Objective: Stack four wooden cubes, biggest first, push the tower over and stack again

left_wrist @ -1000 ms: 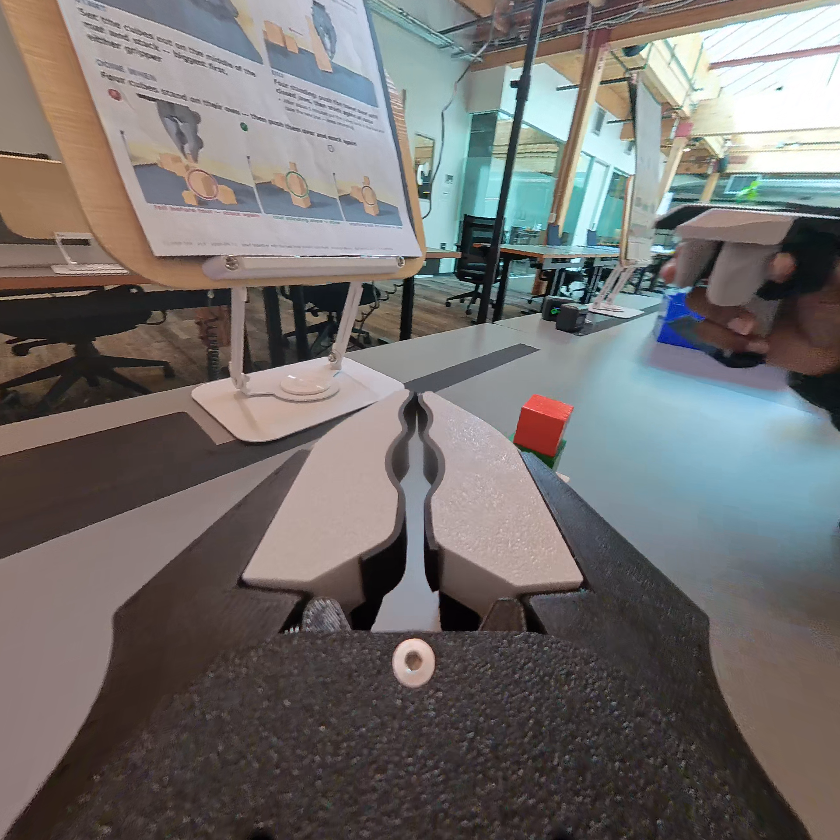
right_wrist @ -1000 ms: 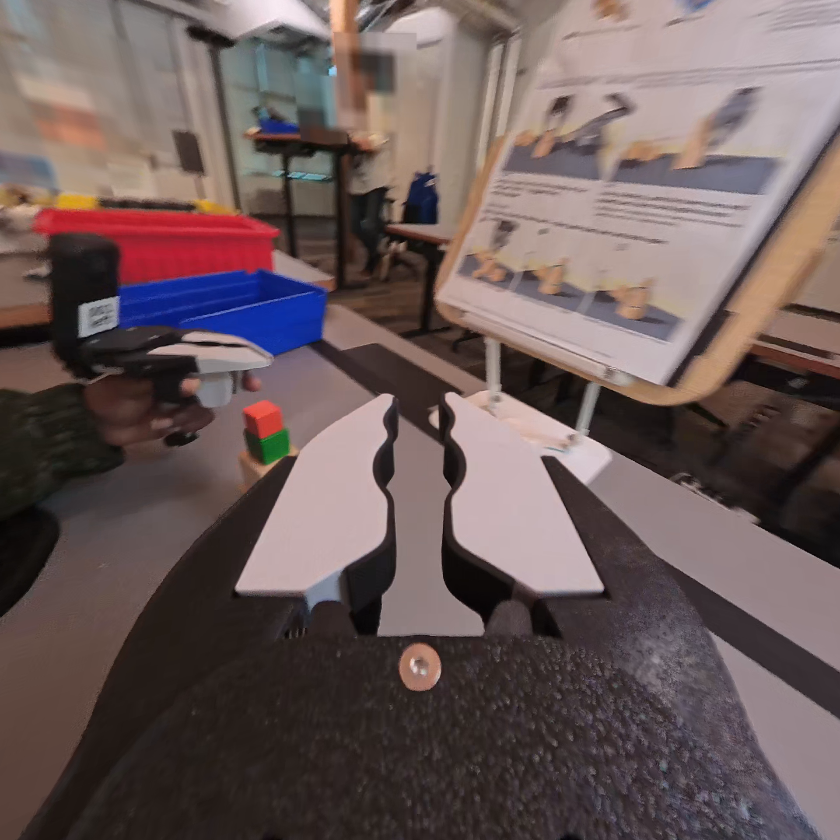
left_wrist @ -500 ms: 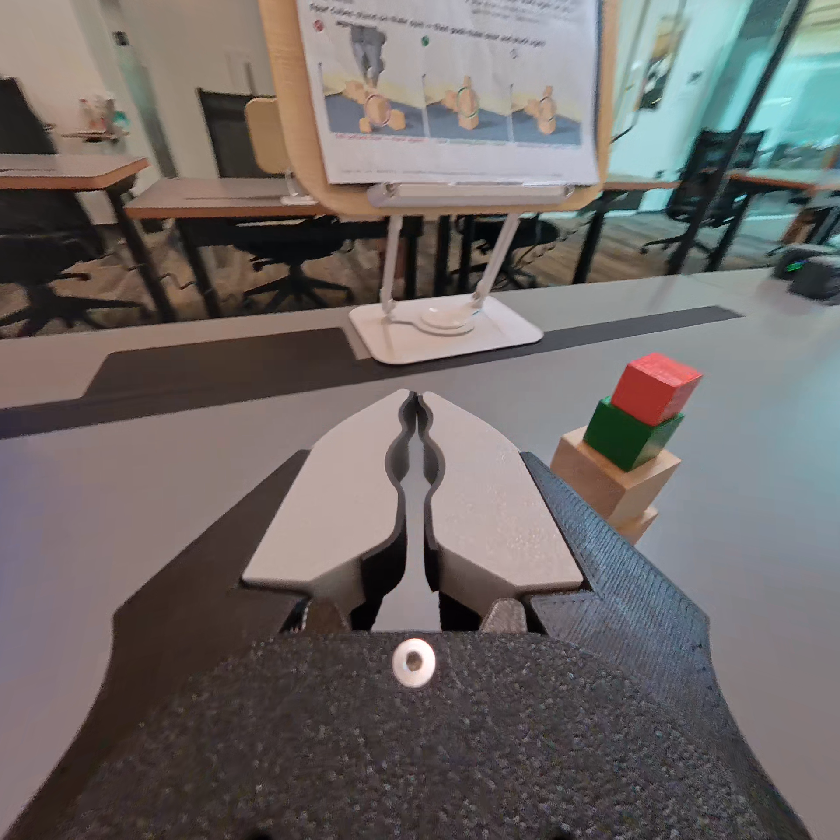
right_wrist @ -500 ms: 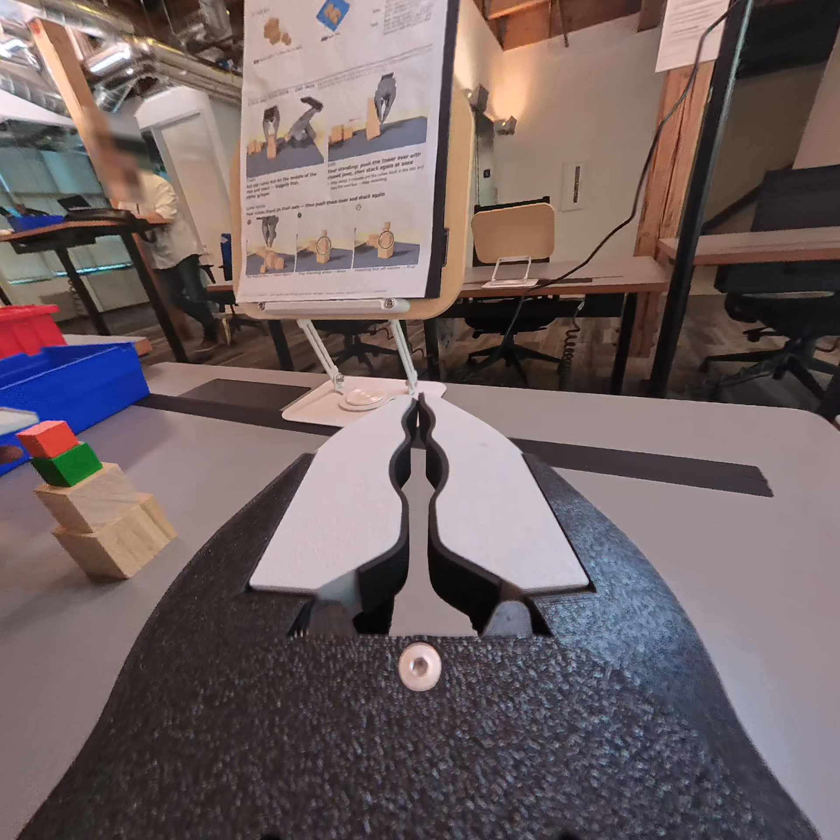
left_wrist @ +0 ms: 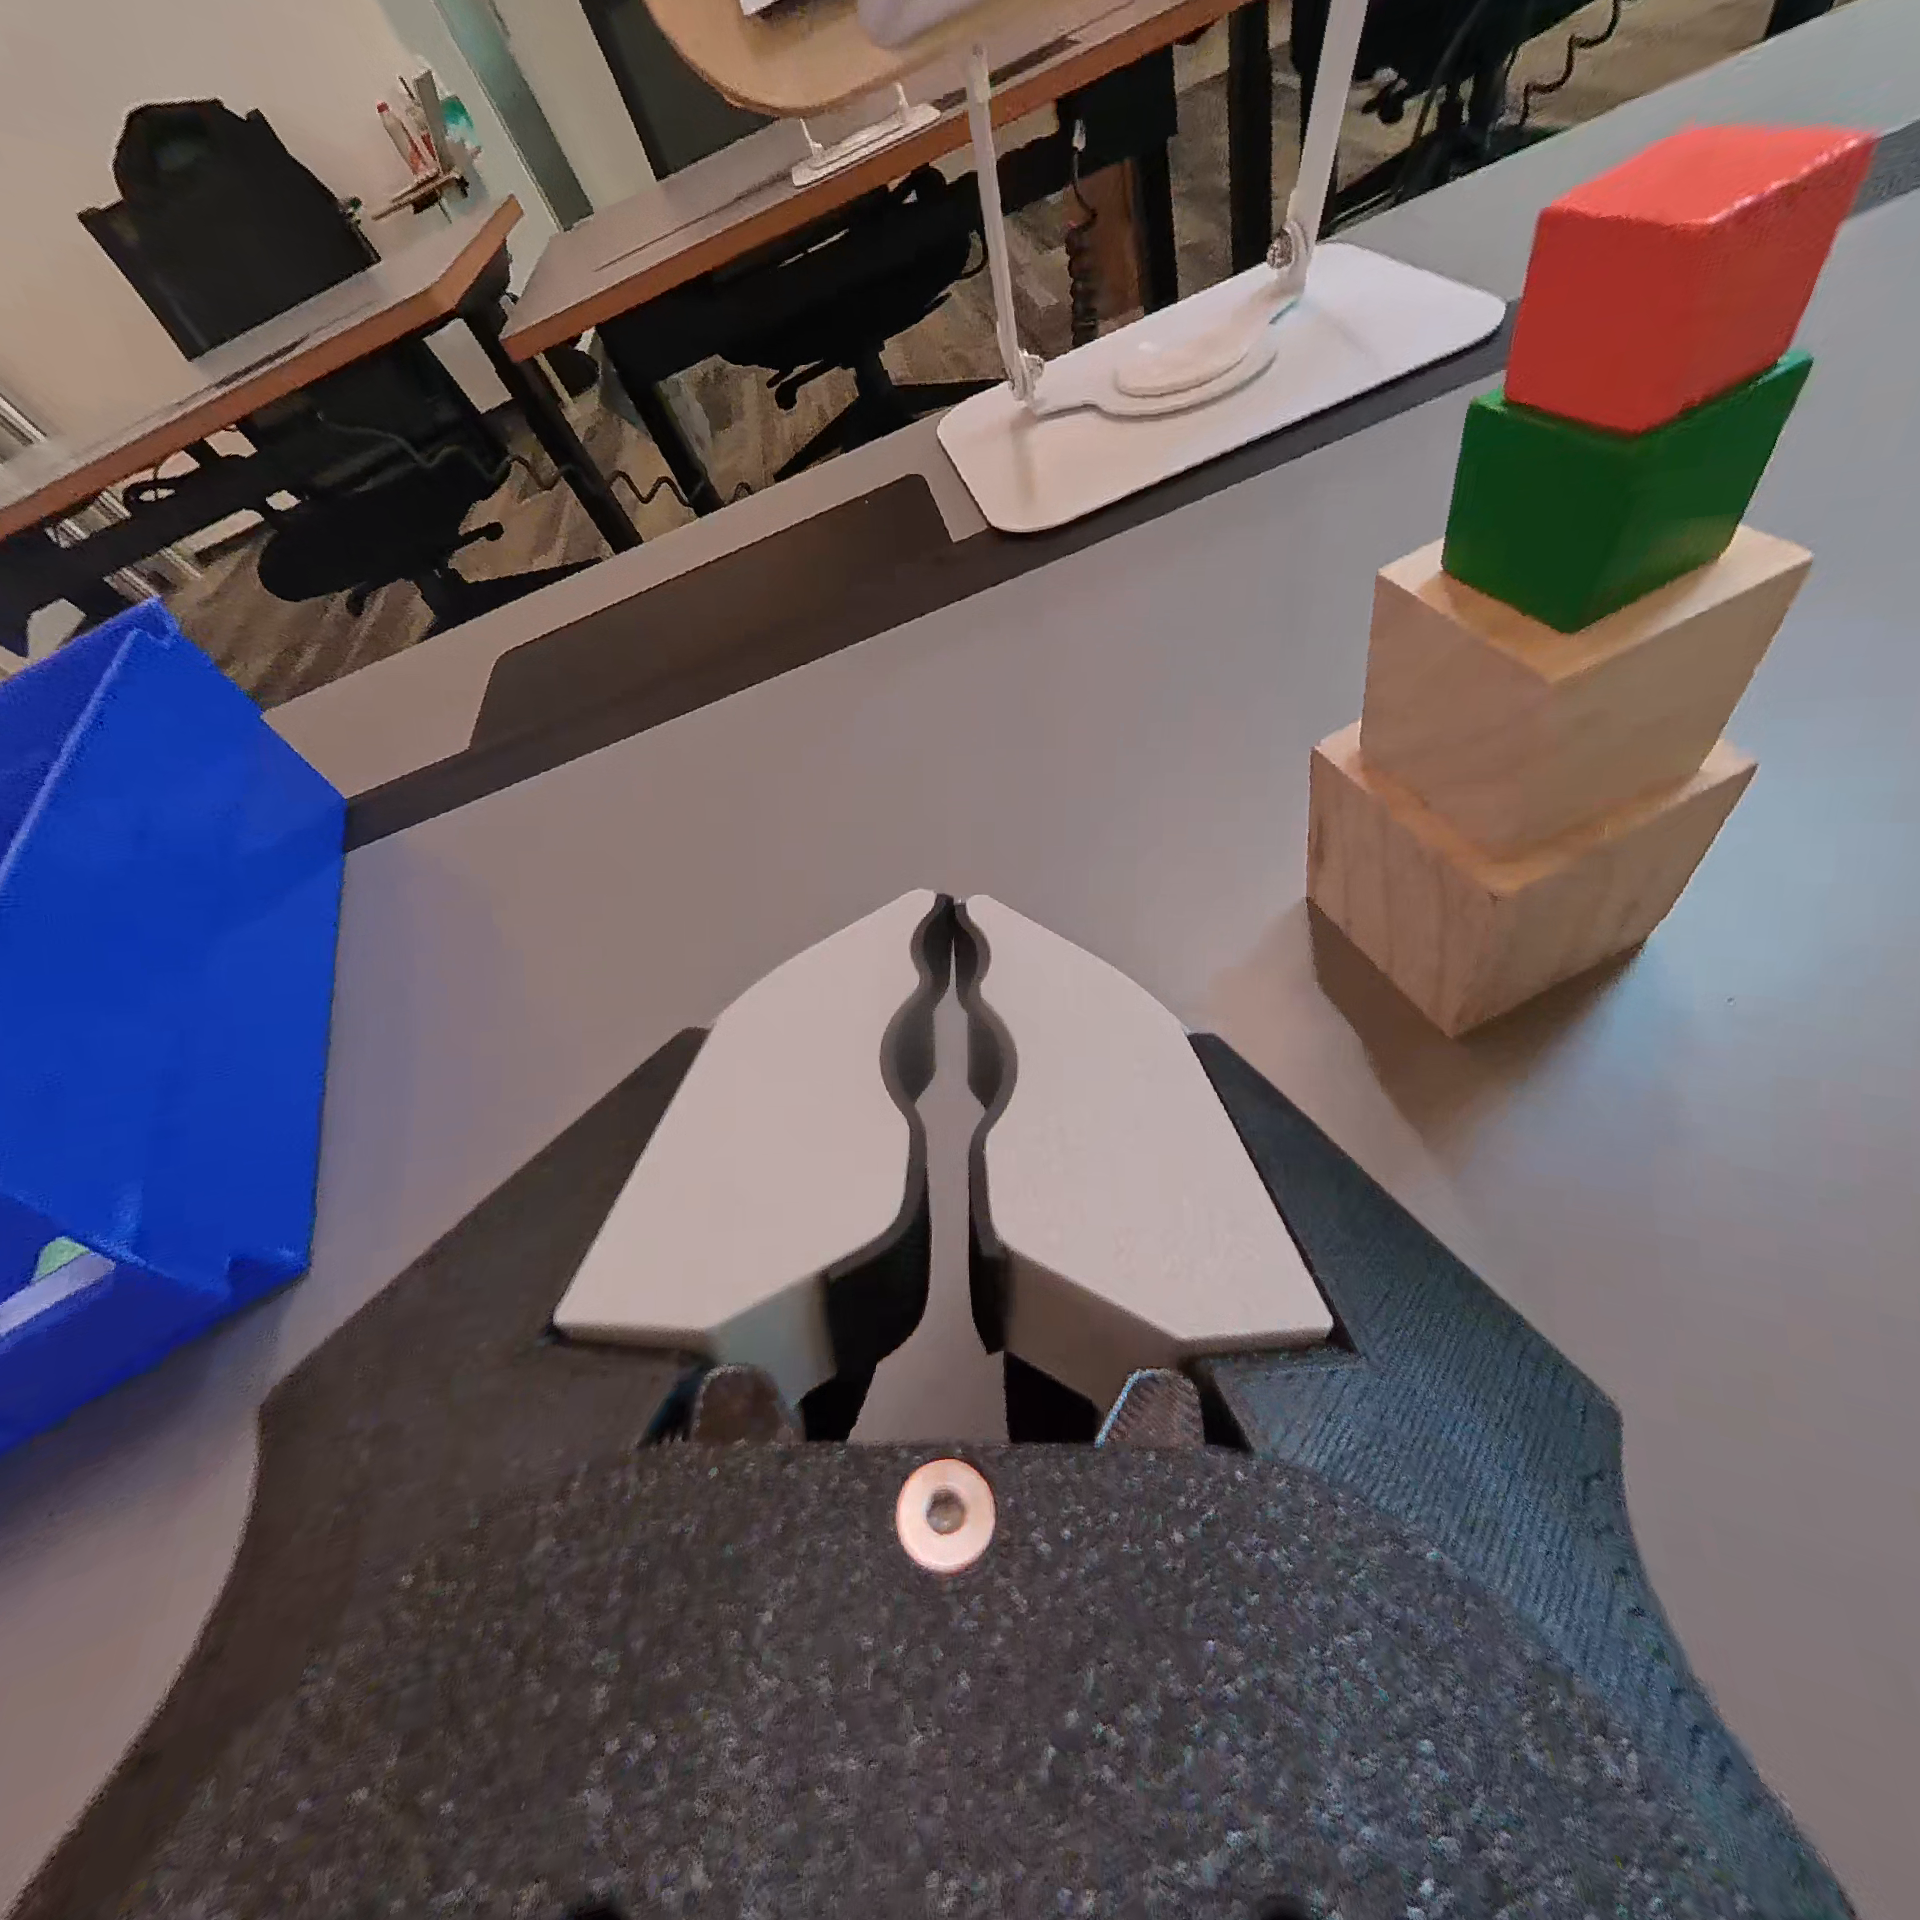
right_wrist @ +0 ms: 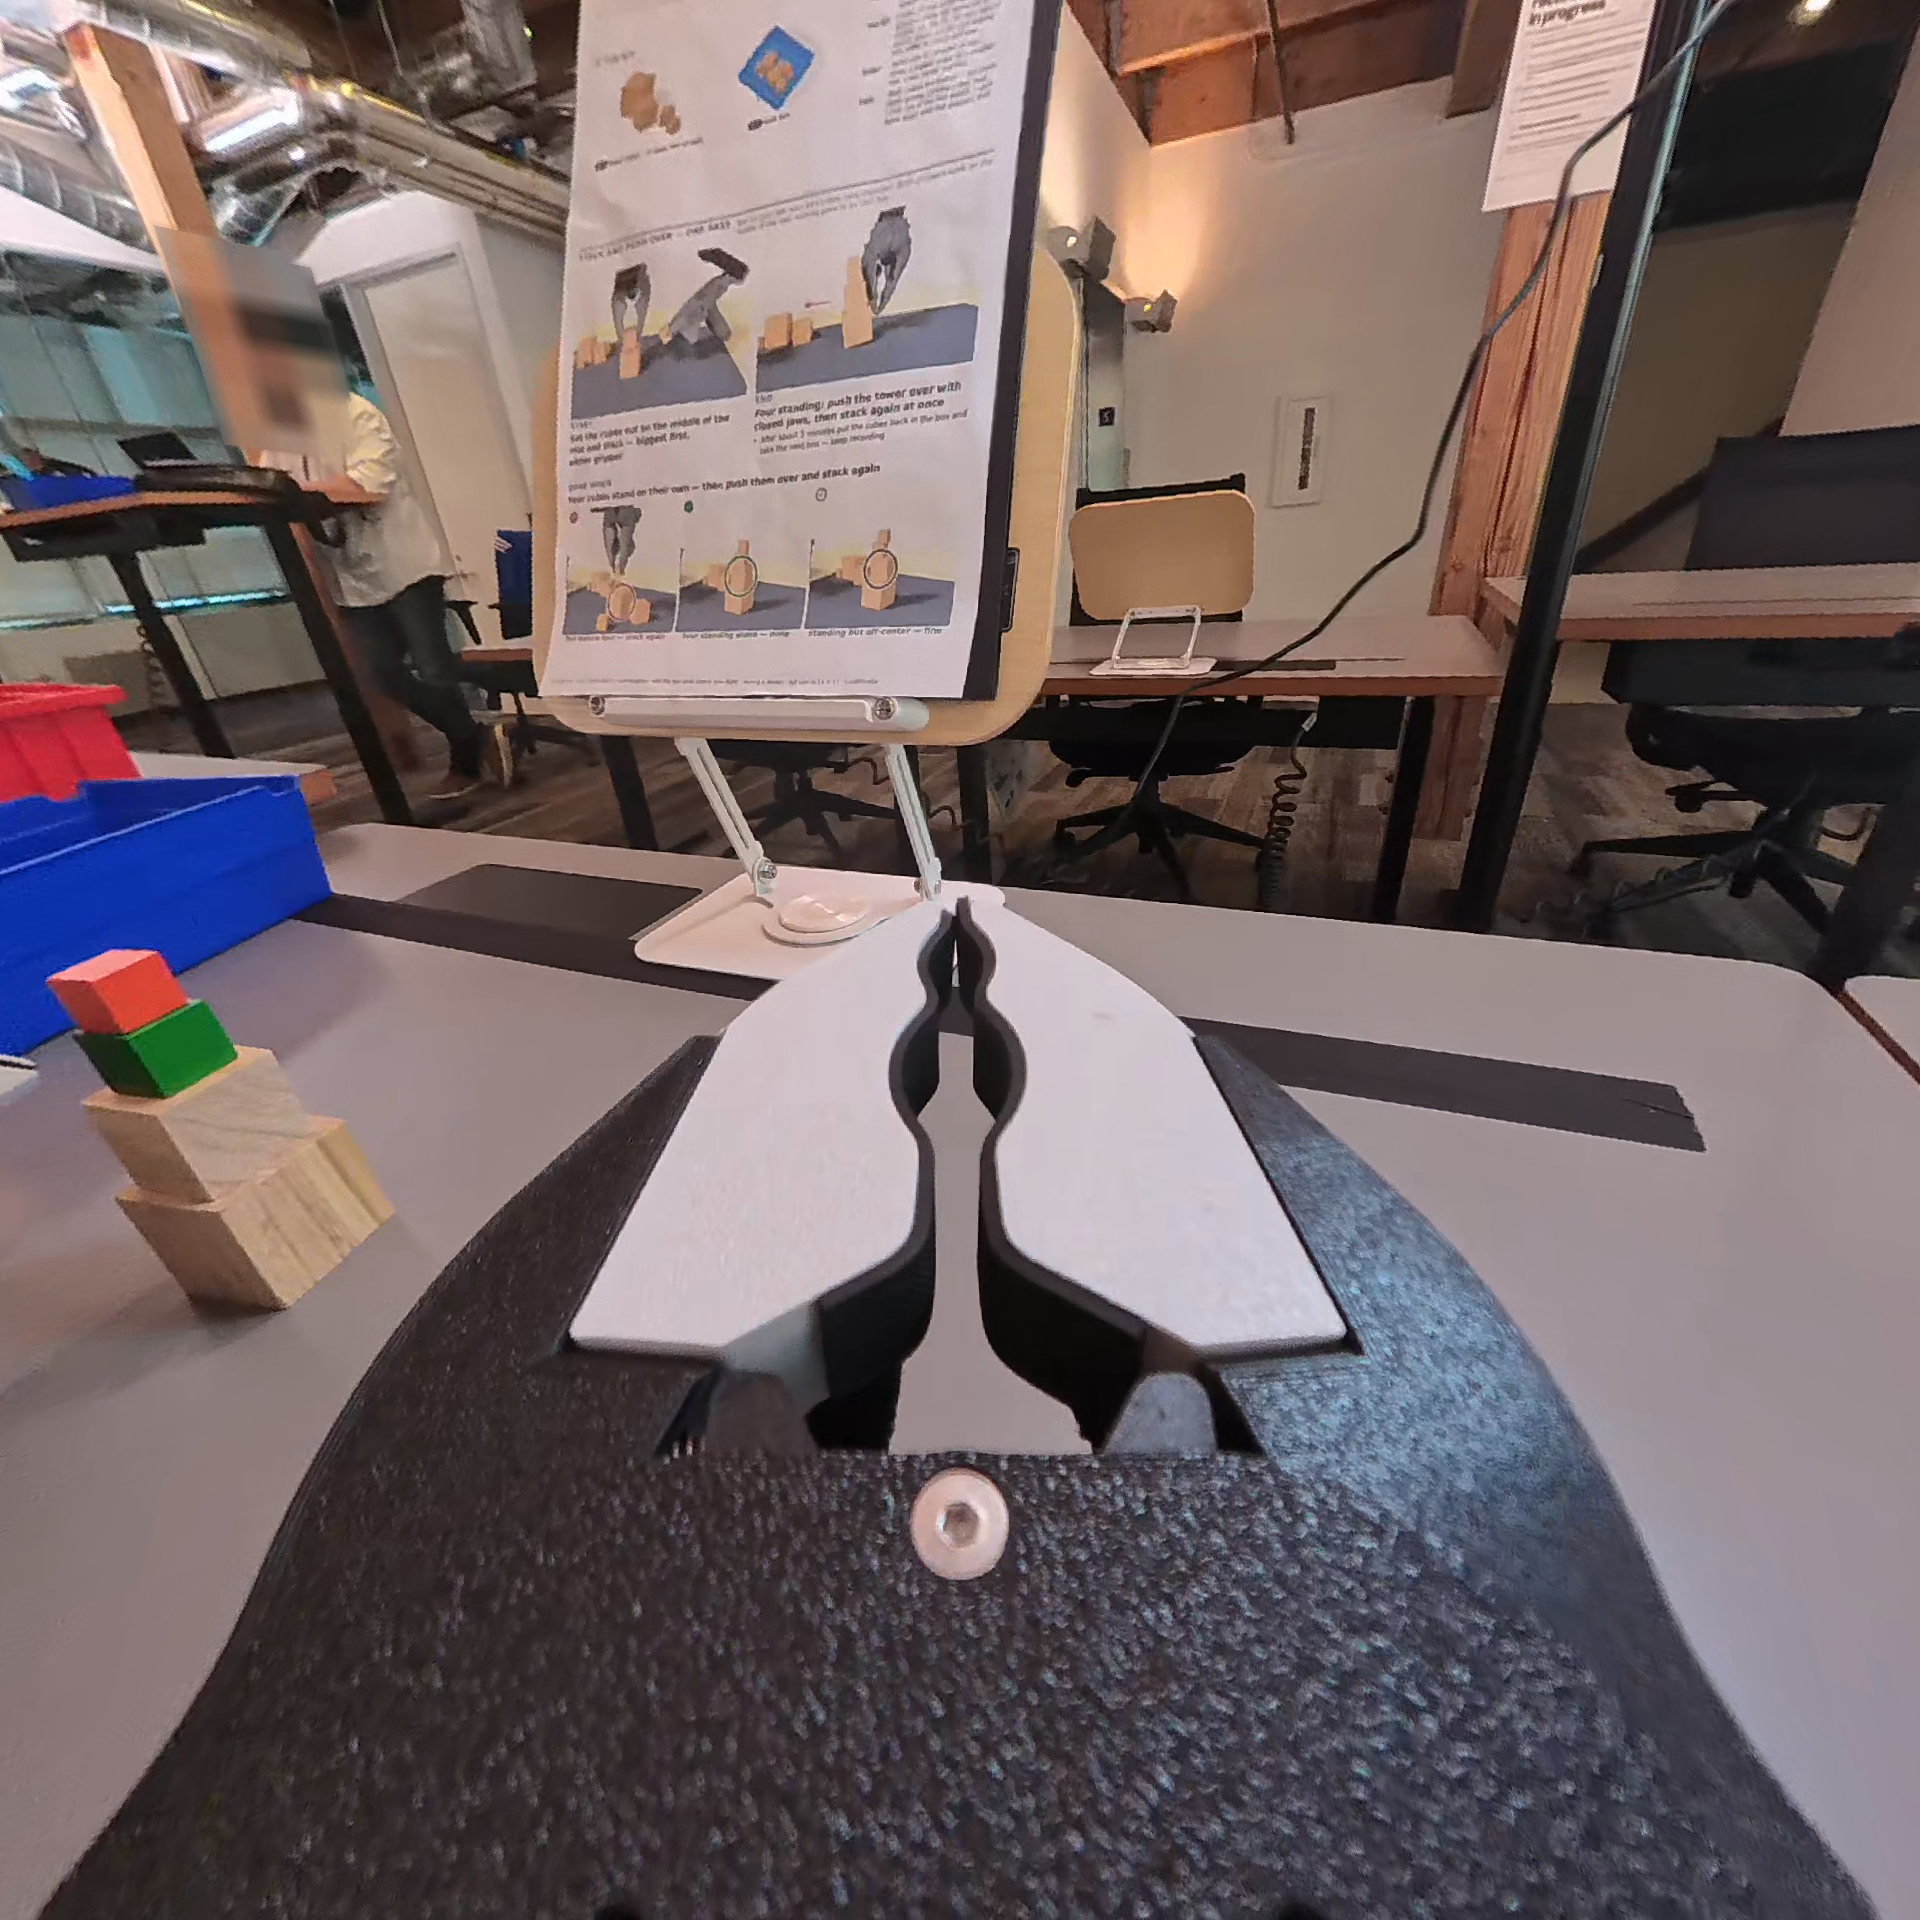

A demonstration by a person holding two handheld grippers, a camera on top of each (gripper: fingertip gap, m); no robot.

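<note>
A tower of four blocks stands on the grey table (left_wrist: pixel 1039 727): a big pale wooden cube (left_wrist: pixel 1496 894) at the bottom, a smaller pale wooden cube (left_wrist: pixel 1558 707) on it, a green cube (left_wrist: pixel 1600 509) next, and a red cube (left_wrist: pixel 1683 281) on top; the left tongs (left_wrist: pixel 953 914) are closed on nothing, just left of the tower and not touching it; a blue plastic bin (left_wrist: pixel 156 935) sits to their left; the right tongs (right_wrist: pixel 961 920) are closed on nothing too, well right of the tower, pointing at the white stand (right_wrist: pixel 727 935) that holds a printed sheet (right_wrist: pixel 790 343).
</note>
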